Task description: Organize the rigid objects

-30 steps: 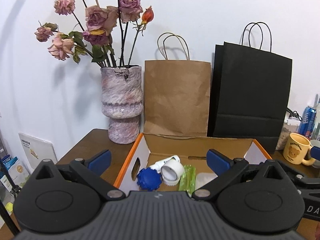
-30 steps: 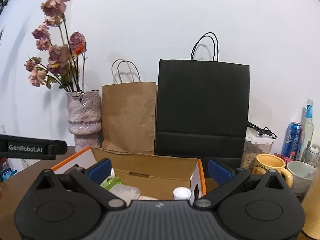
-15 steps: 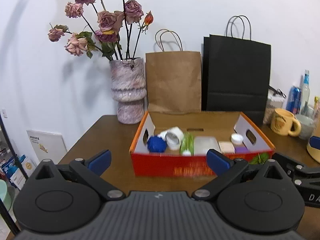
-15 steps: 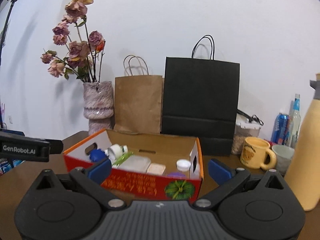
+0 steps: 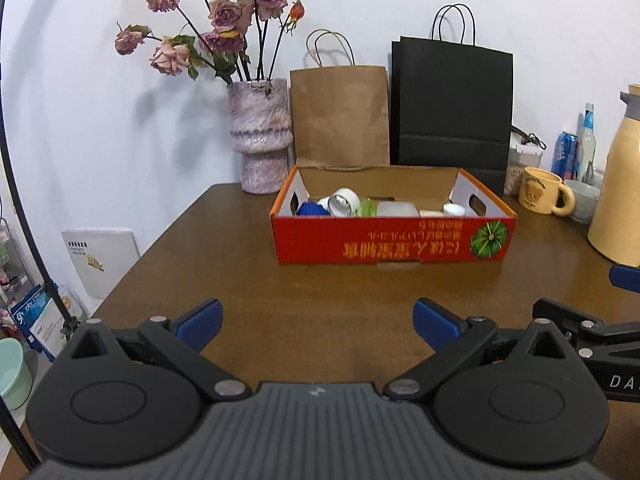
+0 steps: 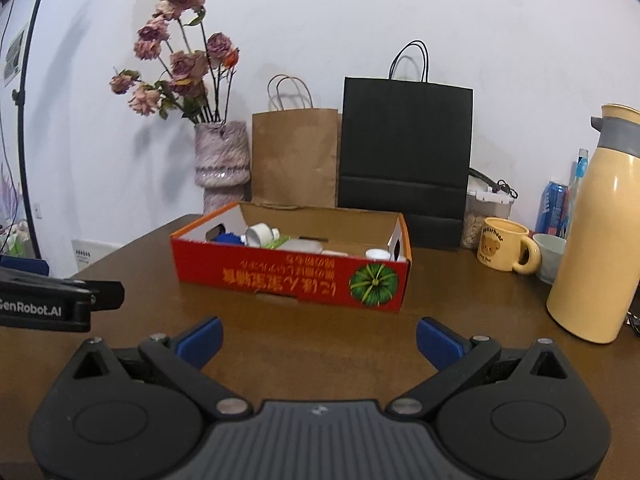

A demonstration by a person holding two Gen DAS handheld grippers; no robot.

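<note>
Both grippers, left gripper point(image 5: 316, 322) and right gripper point(image 6: 318, 338), farther back from red box point(image 5: 392, 240), empty, spread; "GenRobot.AI" legible.

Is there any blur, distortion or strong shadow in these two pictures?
Left wrist view: sharp; the fisheye bends the black stand; the dried roses cast soft shadows on the wall. Right wrist view: the red box lettering looks slightly soft; dark corners frame the picture.
</note>
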